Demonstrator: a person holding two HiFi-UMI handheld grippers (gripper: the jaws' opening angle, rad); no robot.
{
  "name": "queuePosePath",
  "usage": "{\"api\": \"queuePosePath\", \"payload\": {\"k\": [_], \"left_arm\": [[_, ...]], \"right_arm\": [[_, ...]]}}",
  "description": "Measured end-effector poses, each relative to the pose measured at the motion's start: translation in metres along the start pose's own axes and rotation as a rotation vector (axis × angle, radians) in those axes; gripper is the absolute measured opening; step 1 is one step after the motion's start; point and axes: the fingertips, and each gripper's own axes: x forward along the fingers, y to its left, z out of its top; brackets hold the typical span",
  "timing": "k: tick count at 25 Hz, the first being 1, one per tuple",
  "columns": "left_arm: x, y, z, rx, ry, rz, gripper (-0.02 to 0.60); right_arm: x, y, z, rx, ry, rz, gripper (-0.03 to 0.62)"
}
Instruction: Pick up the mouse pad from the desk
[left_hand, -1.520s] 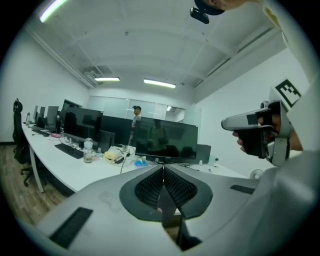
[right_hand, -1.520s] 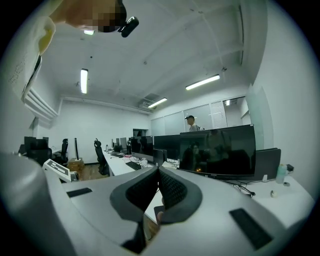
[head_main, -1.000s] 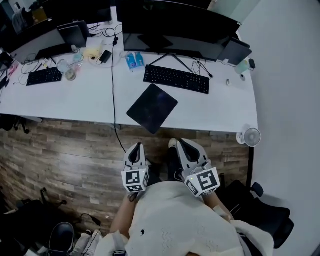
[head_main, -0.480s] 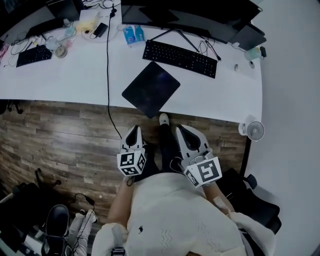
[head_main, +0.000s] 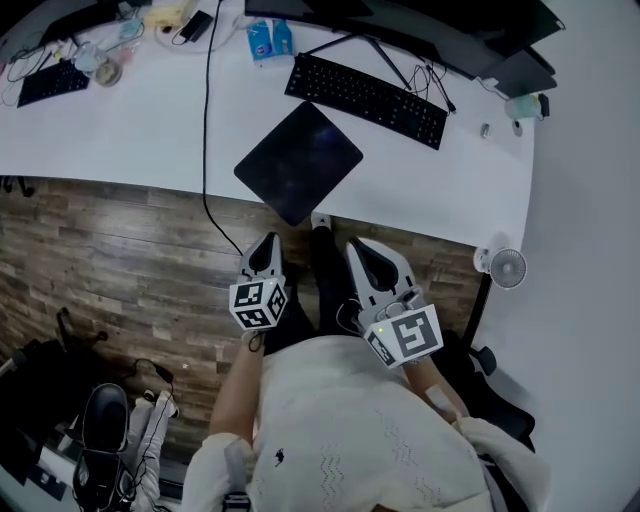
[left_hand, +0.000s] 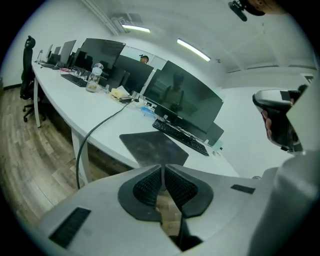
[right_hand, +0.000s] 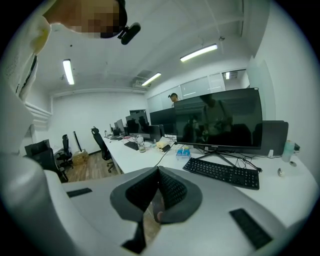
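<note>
A dark square mouse pad lies turned like a diamond on the white desk, one corner hanging over the front edge; the left gripper view shows the mouse pad just beyond the jaws. My left gripper is shut and empty, held over the floor short of the desk, near the pad's front corner. My right gripper is beside it, also shut with nothing between its pads, below the desk edge. Both jaw pairs meet at the tips in the left gripper and right gripper views.
A black keyboard and monitors stand behind the pad. A black cable runs across the desk and down to the wooden floor left of the pad. A small fan sits at the desk's right end. Chair bases show at the lower left.
The whole scene has slid up in the head view, so the desk edge and pad sit higher. Both grippers stay shut and now sit closer to the pad's front corner.
</note>
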Motion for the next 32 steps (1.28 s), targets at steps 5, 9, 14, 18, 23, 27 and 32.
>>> {"api": "queuePosePath", "payload": {"k": [5,9,14,18,23,27,32], "left_arm": [[0.015,0.006,-0.013,-0.041,0.033,0.028,0.018],[0.024,0.008,-0.021,-0.117,0.046,0.018,0.056],[0.035,0.009,-0.026,-0.162,0.059,0.021,0.124],[0.043,0.007,-0.033,-0.232,0.078,0.000,0.152],[0.055,0.009,-0.045,-0.250,0.111,0.012,0.170],[0.064,0.011,-0.048,-0.272,0.121,0.019,0.179],[0.075,0.012,-0.046,-0.318,0.110,0.030,0.181]], "right_arm": [[0.010,-0.013,0.000,-0.005,0.028,0.008,0.002],[0.015,-0.023,-0.002,-0.008,0.049,0.003,0.002],[0.019,-0.031,-0.005,-0.019,0.074,0.001,0.002],[0.019,-0.036,-0.004,-0.031,0.086,-0.005,0.002],[0.018,-0.044,-0.005,-0.016,0.090,-0.006,0.002],[0.015,-0.049,-0.005,-0.025,0.101,-0.009,0.002],[0.013,-0.061,-0.006,-0.026,0.105,-0.020,0.002]]}}
